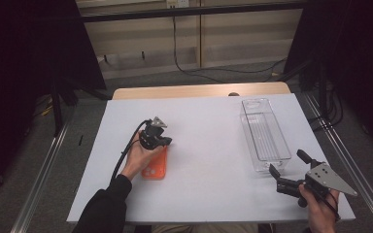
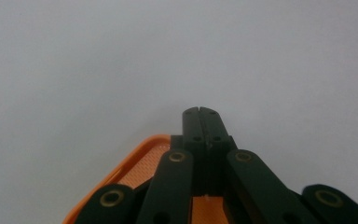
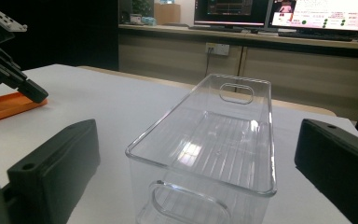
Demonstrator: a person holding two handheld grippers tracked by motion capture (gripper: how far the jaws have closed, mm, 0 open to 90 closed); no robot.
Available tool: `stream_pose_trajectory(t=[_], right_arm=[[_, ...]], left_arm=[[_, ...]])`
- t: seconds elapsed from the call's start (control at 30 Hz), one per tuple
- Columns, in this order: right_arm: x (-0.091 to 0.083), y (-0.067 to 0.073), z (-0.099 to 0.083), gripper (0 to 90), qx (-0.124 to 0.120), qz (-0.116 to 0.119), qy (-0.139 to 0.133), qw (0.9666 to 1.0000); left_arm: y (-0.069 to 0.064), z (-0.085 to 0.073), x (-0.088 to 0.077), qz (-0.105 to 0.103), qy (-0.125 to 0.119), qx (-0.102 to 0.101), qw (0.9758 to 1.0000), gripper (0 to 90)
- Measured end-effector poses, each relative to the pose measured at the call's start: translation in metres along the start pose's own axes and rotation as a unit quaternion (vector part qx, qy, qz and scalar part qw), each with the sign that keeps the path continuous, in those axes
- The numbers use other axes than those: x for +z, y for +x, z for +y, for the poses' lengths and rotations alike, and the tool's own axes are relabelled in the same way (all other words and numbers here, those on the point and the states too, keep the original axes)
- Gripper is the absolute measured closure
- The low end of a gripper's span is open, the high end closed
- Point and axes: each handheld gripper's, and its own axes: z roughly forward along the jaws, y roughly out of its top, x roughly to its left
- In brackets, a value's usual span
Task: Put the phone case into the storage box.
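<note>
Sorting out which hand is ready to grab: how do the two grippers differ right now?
The left gripper has its jaws shut with nothing between them; the right gripper stands wide open. The left sits over the orange phone case, the right faces the clear bin without touching it. Both are black and hand-held.

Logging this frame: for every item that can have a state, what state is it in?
Left gripper: shut, nothing between its jaws, tips over the far end of the phone case.
Right gripper: open, jaws wide apart at the near end of the bin, not touching it.
Orange phone case: lying flat on the table, partly under the left gripper.
Clear plastic bin: upright, empty.
</note>
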Motion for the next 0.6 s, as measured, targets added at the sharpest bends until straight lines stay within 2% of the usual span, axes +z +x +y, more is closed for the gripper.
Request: stream_pose_trajectory(t=[0.17, 0.6], right_arm=[[-0.0002, 0.0, 0.0003, 0.0, 0.001, 0.001, -0.003, 1.0], [-0.0008, 0.0, 0.0005, 0.0, 0.003, 0.001, -0.004, 1.0]], left_arm=[[-0.0003, -0.0002, 0.0001, 0.002, 0.001, 0.004, 1.0, 90.0], [0.0048, -0.0023, -0.0009, 0.007, -0.002, -0.004, 1.0, 90.0]])
